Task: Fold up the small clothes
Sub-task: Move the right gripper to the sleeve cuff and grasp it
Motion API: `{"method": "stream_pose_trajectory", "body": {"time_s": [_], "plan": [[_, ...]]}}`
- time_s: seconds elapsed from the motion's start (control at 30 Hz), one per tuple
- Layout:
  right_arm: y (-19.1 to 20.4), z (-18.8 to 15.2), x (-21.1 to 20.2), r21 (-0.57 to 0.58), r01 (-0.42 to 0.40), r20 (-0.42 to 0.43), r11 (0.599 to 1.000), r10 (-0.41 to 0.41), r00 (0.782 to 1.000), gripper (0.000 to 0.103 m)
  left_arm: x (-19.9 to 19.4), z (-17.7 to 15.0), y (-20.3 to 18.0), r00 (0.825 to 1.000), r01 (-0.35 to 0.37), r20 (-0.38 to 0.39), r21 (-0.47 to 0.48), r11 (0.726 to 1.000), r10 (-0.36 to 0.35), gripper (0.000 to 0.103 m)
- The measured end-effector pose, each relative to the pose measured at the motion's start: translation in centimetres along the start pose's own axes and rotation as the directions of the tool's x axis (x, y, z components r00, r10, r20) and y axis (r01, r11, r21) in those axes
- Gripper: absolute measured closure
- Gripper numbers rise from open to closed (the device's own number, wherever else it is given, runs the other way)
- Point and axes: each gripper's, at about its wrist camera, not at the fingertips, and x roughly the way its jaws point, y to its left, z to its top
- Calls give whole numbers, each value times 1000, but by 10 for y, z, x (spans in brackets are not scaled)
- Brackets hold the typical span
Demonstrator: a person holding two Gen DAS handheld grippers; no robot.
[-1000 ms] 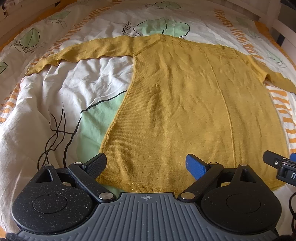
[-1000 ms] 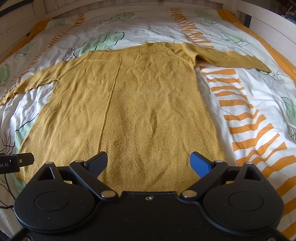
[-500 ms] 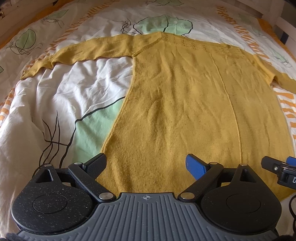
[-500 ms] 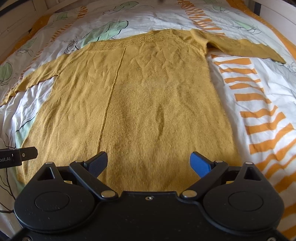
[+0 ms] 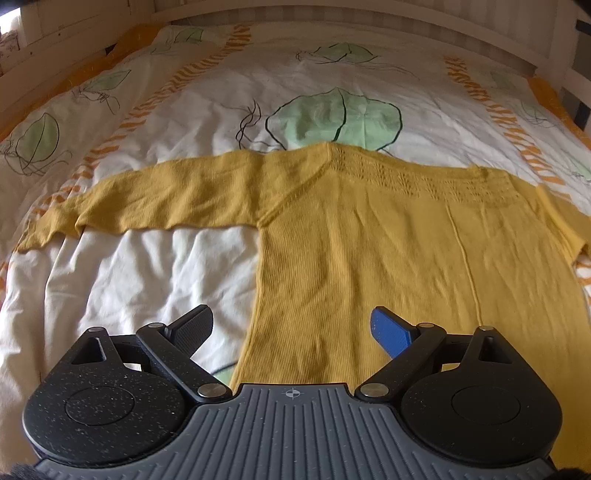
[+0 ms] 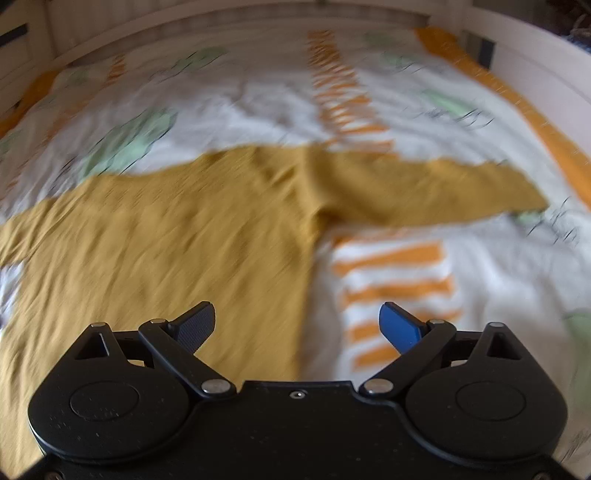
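A mustard-yellow knitted sweater [image 5: 388, 258] lies flat on the bed, neckline away from me and both sleeves spread out. Its left sleeve [image 5: 166, 199] stretches out to the left. My left gripper [image 5: 293, 326] is open over the sweater's left side edge, below the armpit, with nothing between its fingers. In the blurred right wrist view the same sweater [image 6: 166, 240] shows with its right sleeve [image 6: 424, 188] reaching right. My right gripper [image 6: 299, 325] is open above the sweater's right side edge, holding nothing.
The sweater rests on a white duvet [image 5: 129, 277] printed with green leaves and orange stripes. A white wooden bed frame [image 5: 332, 22] runs along the far side, and a rail [image 6: 535, 62] borders the right.
Both grippers have moved forward from the sweater's hem towards its shoulders and apart, each now over a side edge near an armpit. The right view has become motion-blurred. Both stay open.
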Motion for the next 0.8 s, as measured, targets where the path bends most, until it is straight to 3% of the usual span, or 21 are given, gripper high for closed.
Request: {"method": "stream_pose_trajectory", "body": {"time_s": [0.17,0.4,0.7,0.8], "plan": [[-60,51,30,56,110,68,992,-114,991,7,30,30,-11,999,-3,42,14,1000,3,10],[-158,93,77,179,255,52,950,-268,962,7,68,54,-18,995,14,96,-2,1000,-14,10],[-241,106,116,255,305,30,917,-323,946,1,114,45,-27,999,33,18,-4,999,-33,10],[-260,102,126,291,292,20,911,-311,950,1,116,35,-29,998,20,63,14,1000,-21,9]]}}
